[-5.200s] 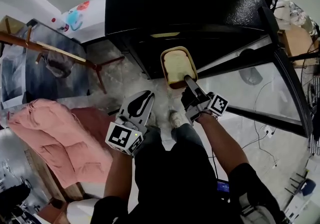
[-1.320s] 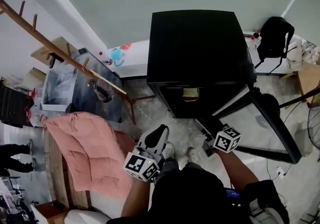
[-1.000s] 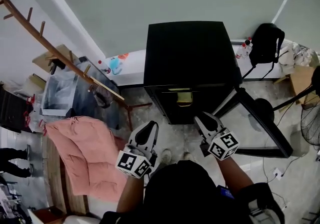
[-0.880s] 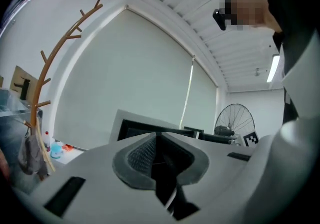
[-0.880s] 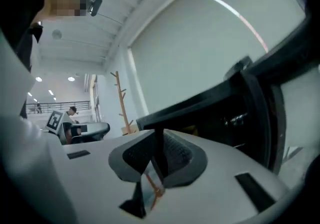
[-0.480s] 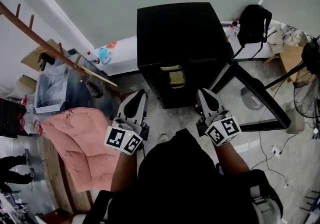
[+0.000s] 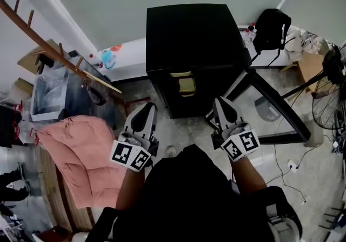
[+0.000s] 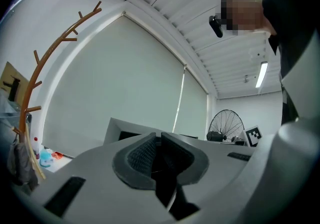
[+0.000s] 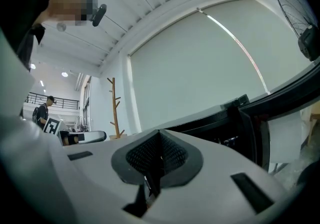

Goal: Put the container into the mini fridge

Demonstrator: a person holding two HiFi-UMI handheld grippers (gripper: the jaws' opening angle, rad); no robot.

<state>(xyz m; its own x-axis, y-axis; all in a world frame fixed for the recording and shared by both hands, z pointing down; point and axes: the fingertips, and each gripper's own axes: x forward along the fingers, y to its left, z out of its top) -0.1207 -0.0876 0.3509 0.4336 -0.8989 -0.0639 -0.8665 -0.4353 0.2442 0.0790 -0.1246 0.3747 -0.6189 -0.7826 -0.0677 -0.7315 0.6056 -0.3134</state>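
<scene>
Both tools are up in front of me, level, and both are empty. Left tool [image 7: 147, 108]: jaws pressed together, nothing between the ribbed pads. Right tool [image 7: 220, 102]: same, pads closed on each other with no gap showing.

The container [image 7: 185, 83] sits inside the mini fridge [image 7: 192, 35], a pale yellow tub on the shelf just behind the open front. It lies straight ahead of me, between the lines of the two tools and well apart from both. Its long axis looks to run front to back, into the cabinet, so I'd say the placing is done.

What's left, as I read it, is the door. The glass door [image 7: 246, 105] hangs swung open to the right, its free edge out toward my right side. The right tool is clearly the nearer one, just beside the door's hinge end, while the left tool is across the opening. So I'd push from the right, sweeping the door leftward toward the cabinet front.

Writing: no brand or label I can read on fridge or container. The only print is the black-and-white square markers on the tool cubes [image 7: 130, 155].
</scene>
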